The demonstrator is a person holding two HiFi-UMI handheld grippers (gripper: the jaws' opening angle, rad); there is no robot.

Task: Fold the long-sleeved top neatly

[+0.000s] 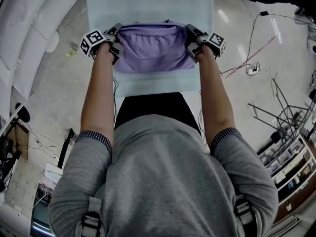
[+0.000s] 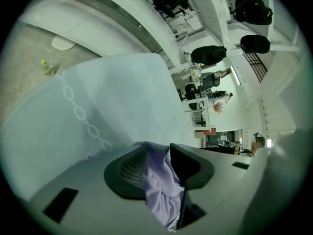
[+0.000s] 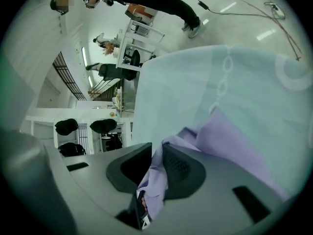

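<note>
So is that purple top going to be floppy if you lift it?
Probably floppy: the purple top bunches into soft folds inside the left gripper. Likely light too; its thin cloth crumples in the right gripper. It may slide on the smooth table.

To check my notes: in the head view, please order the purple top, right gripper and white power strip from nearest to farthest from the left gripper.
1. purple top, between the fingers of the left gripper.
2. right gripper, at the top's other side.
3. white power strip, floor at far right.
</note>
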